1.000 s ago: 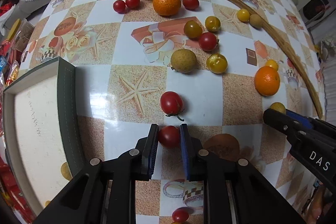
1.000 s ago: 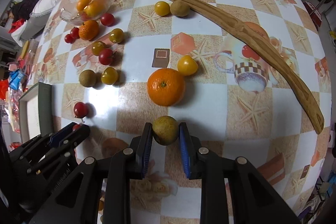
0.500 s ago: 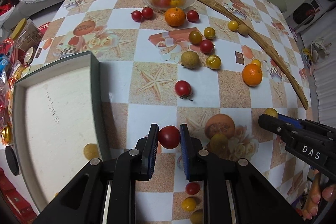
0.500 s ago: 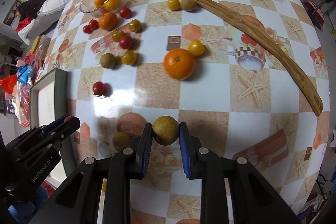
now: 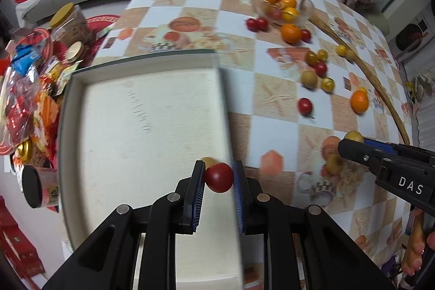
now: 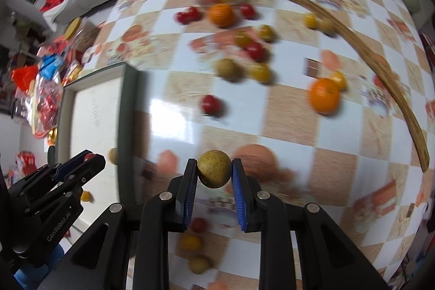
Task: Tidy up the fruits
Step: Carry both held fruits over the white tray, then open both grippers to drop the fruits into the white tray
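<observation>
Item 1, lower centre of the left wrist view: our left tongs (image 5: pixel 218 178), clamped on a red cherry tomato (image 5: pixel 219 177), held above the right wall of the tray (image 5: pixel 141 110). A small yellowish fruit (image 5: pixel 208 161) shows just behind the tomato; we cannot tell where exactly it rests.

Item 2, lower centre of the right wrist view: our right tongs (image 6: pixel 214 173), clamped on a brownish-green round fruit (image 6: pixel 214 172), held over the checkered surface (image 6: pixel 176 110) just right of the tray. The same tongs enter at the right edge of the left wrist view, the fruit showing at their tip.

Item 3, bottom of the right wrist view, under the tongs: three small fruits, blurred, red (image 6: pixel 198 224), yellow (image 6: pixel 191 241) and tan (image 6: pixel 199 264), lying on the surface.

Item 4, mid-frame: a lone red tomato with stem (image 5: pixel 305 106) on a white square, and an orange (image 5: pixel 359 100) to its right with a small yellow fruit touching behind it.

Item 5, upper right centre: a loose cluster of brownish, yellow and red small fruits (image 5: pixel 310 78).

Item 6, farther up: an orange (image 5: pixel 291 33) flanked by red tomatoes, just before a glass bowl (image 5: pixel 304 9) holding oranges and tomatoes.

Item 7, right side: a long curved wooden strip (image 5: pixel 380 88) running from the bowl toward the right edge.

Item 8, left edge: jars and bright packets (image 5: pixel 30 77) beside the tray.
</observation>
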Available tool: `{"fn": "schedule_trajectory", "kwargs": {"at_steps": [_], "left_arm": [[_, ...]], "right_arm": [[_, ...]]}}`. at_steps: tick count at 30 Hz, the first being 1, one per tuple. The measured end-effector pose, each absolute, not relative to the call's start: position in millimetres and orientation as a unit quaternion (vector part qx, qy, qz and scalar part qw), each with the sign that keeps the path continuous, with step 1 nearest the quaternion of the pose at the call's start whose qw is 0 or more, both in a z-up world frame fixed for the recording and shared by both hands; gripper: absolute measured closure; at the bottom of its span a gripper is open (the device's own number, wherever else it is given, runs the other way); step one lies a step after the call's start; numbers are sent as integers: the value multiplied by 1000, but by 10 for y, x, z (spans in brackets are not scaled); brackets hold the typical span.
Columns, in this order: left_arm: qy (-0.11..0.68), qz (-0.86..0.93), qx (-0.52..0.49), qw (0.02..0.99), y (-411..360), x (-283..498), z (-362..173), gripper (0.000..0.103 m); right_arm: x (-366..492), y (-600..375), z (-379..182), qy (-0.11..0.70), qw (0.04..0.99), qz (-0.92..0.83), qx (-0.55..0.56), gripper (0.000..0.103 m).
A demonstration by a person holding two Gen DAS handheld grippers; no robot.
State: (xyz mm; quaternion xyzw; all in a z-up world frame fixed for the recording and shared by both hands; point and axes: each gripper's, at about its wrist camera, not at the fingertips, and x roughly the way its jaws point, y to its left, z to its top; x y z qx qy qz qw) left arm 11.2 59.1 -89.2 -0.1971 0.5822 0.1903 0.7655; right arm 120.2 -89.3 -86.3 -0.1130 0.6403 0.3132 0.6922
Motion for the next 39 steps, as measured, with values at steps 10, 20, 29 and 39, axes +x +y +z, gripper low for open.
{"fn": "schedule_trajectory", "kwargs": {"at_steps": [10,20,29,39], "left_arm": [[580,254,-211,745,1285,-352,-1009,81],[597,275,-211,723,1600,-528,-1292,81],[610,269,-199,718,1572,-563,-1393,80],[603,276,-192,723,1577,-616,-1347,25]], "right_arm": [[853,-22,-828,628,670,368,-145,76],[659,665,-1044,629,647,392,-181,76],[627,948,-1271,635,634,386,-214,75],[601,1022,-1321,637,627,390,-221,33]]}}
